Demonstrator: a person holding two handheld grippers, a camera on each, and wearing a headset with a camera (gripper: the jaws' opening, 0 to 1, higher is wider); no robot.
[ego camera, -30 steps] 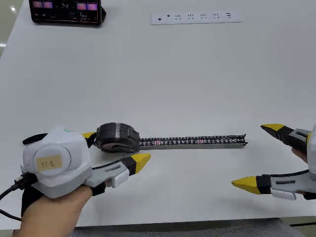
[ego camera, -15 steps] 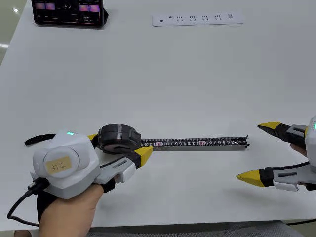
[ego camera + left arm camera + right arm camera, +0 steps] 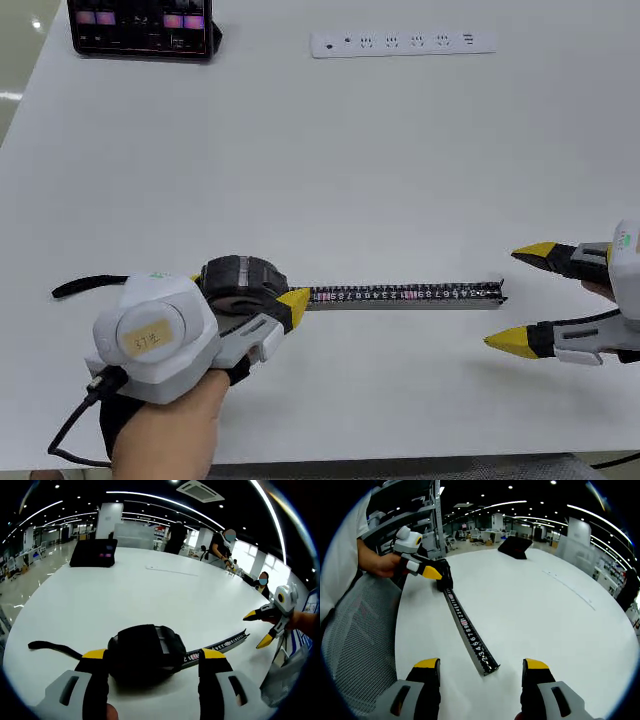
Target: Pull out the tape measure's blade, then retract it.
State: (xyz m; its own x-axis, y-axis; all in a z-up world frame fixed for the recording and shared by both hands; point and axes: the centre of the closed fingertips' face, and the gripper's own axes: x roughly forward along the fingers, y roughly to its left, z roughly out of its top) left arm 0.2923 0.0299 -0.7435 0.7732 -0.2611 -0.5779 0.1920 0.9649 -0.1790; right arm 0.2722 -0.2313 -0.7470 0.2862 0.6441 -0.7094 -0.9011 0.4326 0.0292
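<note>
A white surface [image 3: 330,150] spreads across most of the head view. At the upper left of that frame stands a dark tablet-like device [image 3: 140,25], its screen lit with small pink and purple tiles. A white power strip [image 3: 403,43] lies flat at the top centre, well apart from the device. In the right gripper view, a grey mesh chair [image 3: 355,645] sits at the lower left beside the surface's edge, with metal shelving [image 3: 420,510] at the upper left.

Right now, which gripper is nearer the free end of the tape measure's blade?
Right. The right gripper is open, with the blade's free end between its tips, untouched. The left gripper grips the tape measure case at the blade's other end.
</note>
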